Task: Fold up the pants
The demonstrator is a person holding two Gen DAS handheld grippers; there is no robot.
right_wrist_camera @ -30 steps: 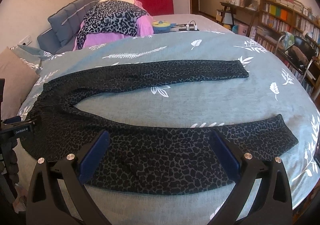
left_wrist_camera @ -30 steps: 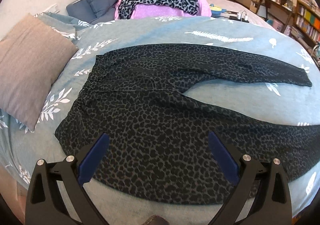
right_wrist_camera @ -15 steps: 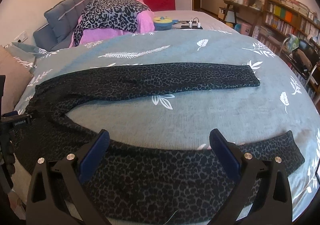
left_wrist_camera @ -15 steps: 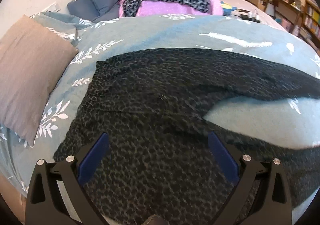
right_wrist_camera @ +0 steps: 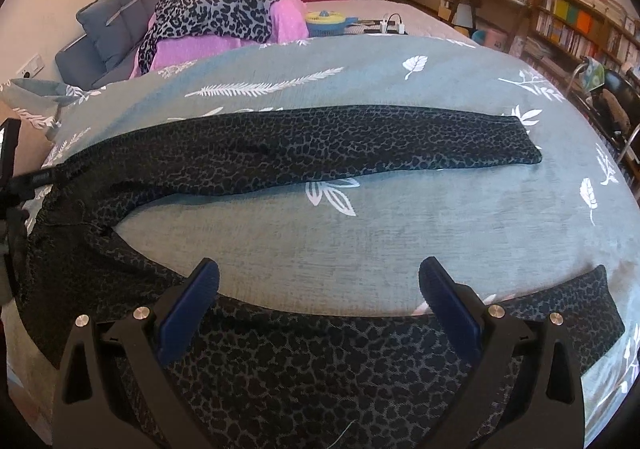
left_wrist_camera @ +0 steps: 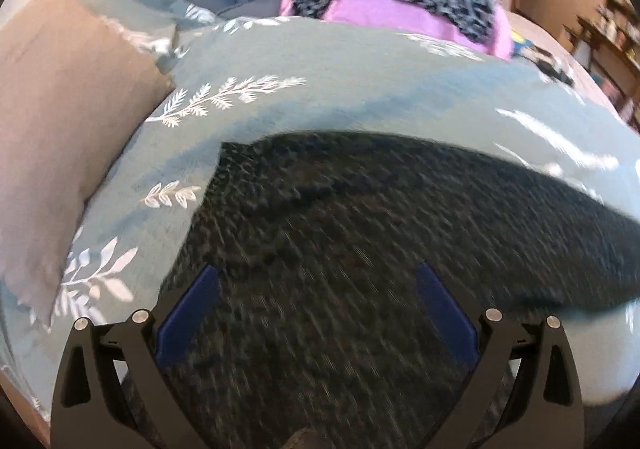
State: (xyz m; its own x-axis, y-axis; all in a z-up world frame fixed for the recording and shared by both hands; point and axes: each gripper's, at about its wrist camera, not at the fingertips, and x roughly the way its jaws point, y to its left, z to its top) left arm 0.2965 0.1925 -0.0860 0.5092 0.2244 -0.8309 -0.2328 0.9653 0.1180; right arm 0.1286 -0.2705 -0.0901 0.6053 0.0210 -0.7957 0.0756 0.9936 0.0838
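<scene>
Dark leopard-print pants [right_wrist_camera: 320, 145] lie flat on a blue-green leaf-patterned bedspread [right_wrist_camera: 440, 217], the two legs spread apart in a V toward the right. My left gripper [left_wrist_camera: 316, 289] is open low over the waist end of the pants [left_wrist_camera: 360, 241], which looks blurred. My right gripper [right_wrist_camera: 318, 285] is open just above the near leg [right_wrist_camera: 320, 369], with its blue pads [right_wrist_camera: 448, 305] apart and nothing between them. The far leg reaches to the right, its cuff [right_wrist_camera: 520, 145] flat on the bedspread. The left gripper's body [right_wrist_camera: 16, 177] shows at the left edge of the right wrist view.
A tan pillow [left_wrist_camera: 60, 137] lies left of the waist. A pile of purple and leopard-print laundry [right_wrist_camera: 224, 21] sits at the back by a grey headboard cushion [right_wrist_camera: 116, 33]. Bookshelves [right_wrist_camera: 580, 25] and a chair [right_wrist_camera: 616, 105] stand beyond the bed's right edge.
Both grippers have come down and forward toward the pants. The left one now hangs close over the waist; the right one sits lower over the near leg. Both stay open.
</scene>
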